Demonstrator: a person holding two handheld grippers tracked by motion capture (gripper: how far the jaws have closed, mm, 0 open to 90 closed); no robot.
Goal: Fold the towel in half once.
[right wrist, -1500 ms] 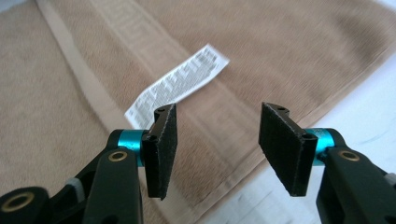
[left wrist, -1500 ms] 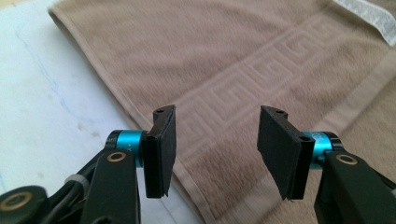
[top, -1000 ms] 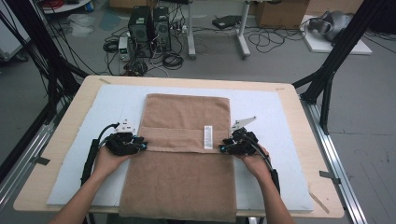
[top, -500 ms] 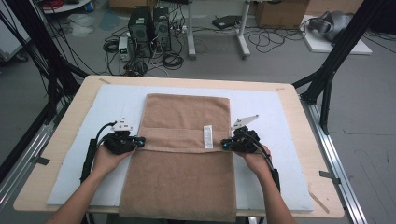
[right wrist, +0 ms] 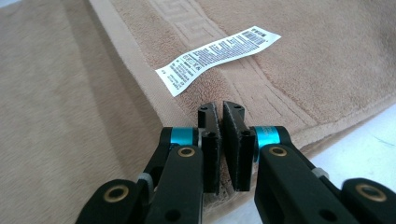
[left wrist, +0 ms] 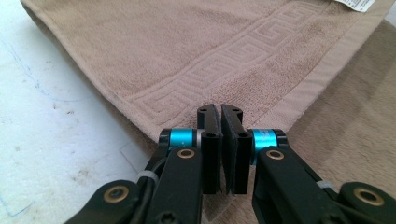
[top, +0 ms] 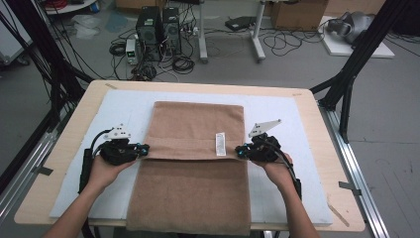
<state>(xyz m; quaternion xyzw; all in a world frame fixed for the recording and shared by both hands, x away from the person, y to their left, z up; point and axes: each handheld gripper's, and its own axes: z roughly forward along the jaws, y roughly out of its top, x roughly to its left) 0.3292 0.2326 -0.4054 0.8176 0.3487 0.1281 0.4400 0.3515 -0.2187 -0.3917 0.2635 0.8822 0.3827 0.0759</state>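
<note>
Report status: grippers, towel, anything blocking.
Left gripper and right gripper shut on towel corners at the folded edge. Towel flat on pad, label up. Nothing in the way.

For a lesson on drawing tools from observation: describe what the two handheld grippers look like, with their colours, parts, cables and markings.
Both the left gripper and the right gripper are black, with two flat black jaws, bright blue collars and brass-coloured pivot pins. A pale grey three-cornered plate rides on each, and a black cable trails back along each forearm. No lettering is visible on them. The forearms are bare, without sleeves.
</note>
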